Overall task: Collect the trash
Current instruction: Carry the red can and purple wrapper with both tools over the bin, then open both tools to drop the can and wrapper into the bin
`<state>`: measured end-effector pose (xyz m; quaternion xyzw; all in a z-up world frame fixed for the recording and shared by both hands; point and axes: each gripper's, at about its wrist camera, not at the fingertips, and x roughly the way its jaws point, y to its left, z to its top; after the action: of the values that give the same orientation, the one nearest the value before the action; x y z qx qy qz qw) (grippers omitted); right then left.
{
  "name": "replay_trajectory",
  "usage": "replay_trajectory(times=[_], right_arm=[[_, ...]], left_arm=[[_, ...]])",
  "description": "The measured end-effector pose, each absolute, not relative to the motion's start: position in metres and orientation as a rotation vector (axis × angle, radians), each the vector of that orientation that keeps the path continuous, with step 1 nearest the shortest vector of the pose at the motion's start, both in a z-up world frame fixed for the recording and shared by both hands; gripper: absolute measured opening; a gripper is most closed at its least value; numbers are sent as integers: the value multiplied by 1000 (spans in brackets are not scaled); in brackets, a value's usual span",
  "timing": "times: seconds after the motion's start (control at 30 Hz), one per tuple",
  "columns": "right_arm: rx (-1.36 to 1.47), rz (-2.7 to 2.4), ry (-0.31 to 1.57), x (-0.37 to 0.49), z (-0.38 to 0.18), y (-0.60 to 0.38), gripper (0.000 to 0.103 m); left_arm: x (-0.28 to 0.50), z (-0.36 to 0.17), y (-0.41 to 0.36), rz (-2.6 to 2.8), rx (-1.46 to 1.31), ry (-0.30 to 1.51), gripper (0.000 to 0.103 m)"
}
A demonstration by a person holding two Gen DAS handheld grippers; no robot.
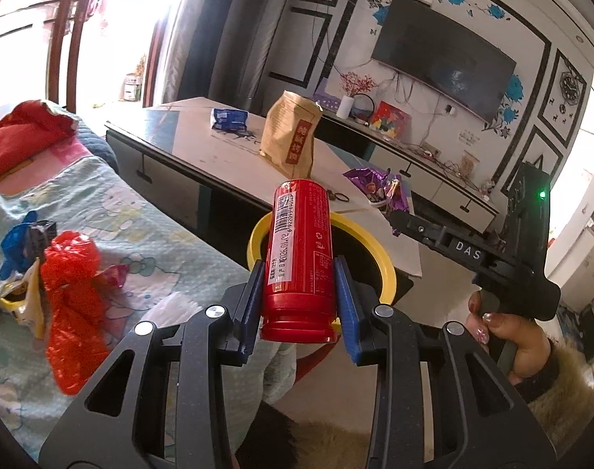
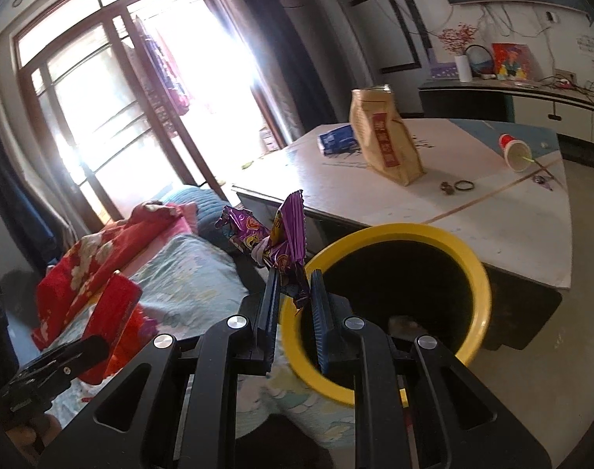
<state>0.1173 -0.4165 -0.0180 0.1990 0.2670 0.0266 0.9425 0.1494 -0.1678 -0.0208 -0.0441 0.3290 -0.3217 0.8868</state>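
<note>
Clamped between the blue pads of my left gripper [image 1: 299, 305], at the bottom centre of the left wrist view, a red can [image 1: 300, 262] points away from me with its barcode label facing up and its far end over the rim of the yellow-rimmed bin [image 1: 389, 273]. At the lower right of that view my right hand [image 1: 508, 336] holds the black handle of the other tool. In the right wrist view my right gripper [image 2: 293, 293] pinches a crumpled purple wrapper [image 2: 275, 242] between its closed fingers, the foil fanning upward at the centre of the frame, just left of the bin [image 2: 480, 269], whose dark opening fills the lower right. To the left in both views lies a bed with a pale patterned blanket [image 1: 113, 211]; on it, in the left wrist view, sit a crumpled red plastic bag [image 1: 72, 301], a blue scrap [image 1: 17, 242] and other small litter at the left edge. Farther back on the bed is a red flowered cloth [image 2: 97, 250]. Beyond the bin stands a low table [image 2: 492, 230] carrying an upright brown paper bag [image 2: 385, 136], a blue packet [image 2: 336, 138] behind it, a tipped red paper cup [image 2: 514, 150] with a straw toward the right edge, and a small black ring [image 2: 464, 185]. At the back, a wall-mounted television [image 1: 441, 58] hangs upper right in the left wrist view, over a long cabinet [image 1: 426, 168], and a bright window [image 2: 113, 97] fills the upper left of the right wrist view.
</note>
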Motion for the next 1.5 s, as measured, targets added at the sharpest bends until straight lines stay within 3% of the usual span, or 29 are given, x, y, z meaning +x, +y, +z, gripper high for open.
replay_trajectory(times=[1.5], right_arm=[[479, -138, 683, 143, -98, -482, 16]], left_arm=[[207, -83, -256, -749, -47, 824, 27]])
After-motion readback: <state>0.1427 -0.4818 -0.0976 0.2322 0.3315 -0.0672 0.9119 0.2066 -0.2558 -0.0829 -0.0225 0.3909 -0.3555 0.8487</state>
